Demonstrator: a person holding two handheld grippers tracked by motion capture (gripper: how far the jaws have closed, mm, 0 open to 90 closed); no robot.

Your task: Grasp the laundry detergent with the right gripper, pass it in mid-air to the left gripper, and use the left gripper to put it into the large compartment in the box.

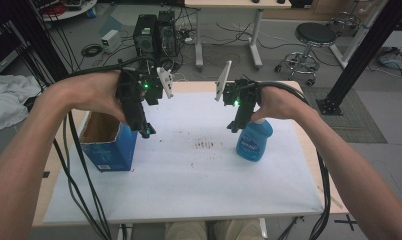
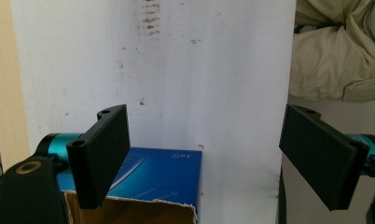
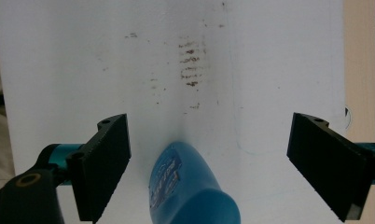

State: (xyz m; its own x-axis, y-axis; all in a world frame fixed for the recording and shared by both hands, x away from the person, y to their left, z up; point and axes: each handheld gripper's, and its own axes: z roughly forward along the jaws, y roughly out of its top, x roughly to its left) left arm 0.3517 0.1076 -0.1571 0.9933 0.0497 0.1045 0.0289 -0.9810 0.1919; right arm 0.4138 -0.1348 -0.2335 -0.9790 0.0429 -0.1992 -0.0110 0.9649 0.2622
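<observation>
Blue bottle, high view: blue bottle (image 1: 254, 141) stands on the right part of the white sheet (image 1: 189, 185), just under the right gripper (image 1: 235, 126); its top is hidden behind that gripper and the hand, and the label print is too small to read.
Right gripper, high view: held above the bottle's far-left shoulder; whether it touches the bottle cannot be told from here, nor how wide its jaws stand.
Blue box, high view: open blue box (image 1: 109, 142) sits at the left edge of the sheet, top flaps up, inside brown; its far corner is covered by the left gripper (image 1: 145, 131).
Left gripper, high view: held over the box's right far corner; jaw gap not clear at this angle.
Stains, high view: brown marks (image 1: 205, 145) lie mid-sheet between box and bottle.
Left gripper view: left gripper (image 2: 218, 158) has its jaws spread wide with nothing between them; the box (image 2: 162, 175) lies below, cut off by the bottom edge, torn cardboard rim showing; crumpled pale cloth (image 2: 337, 51) is at far right.
Right gripper view: right gripper (image 3: 209, 163) is wide apart and holds nothing; the bottle (image 3: 185, 191) rises between the jaws, nearer the left one, touching neither, its base cut off at the bottom; brown marks (image 3: 190, 65) lie beyond it.
</observation>
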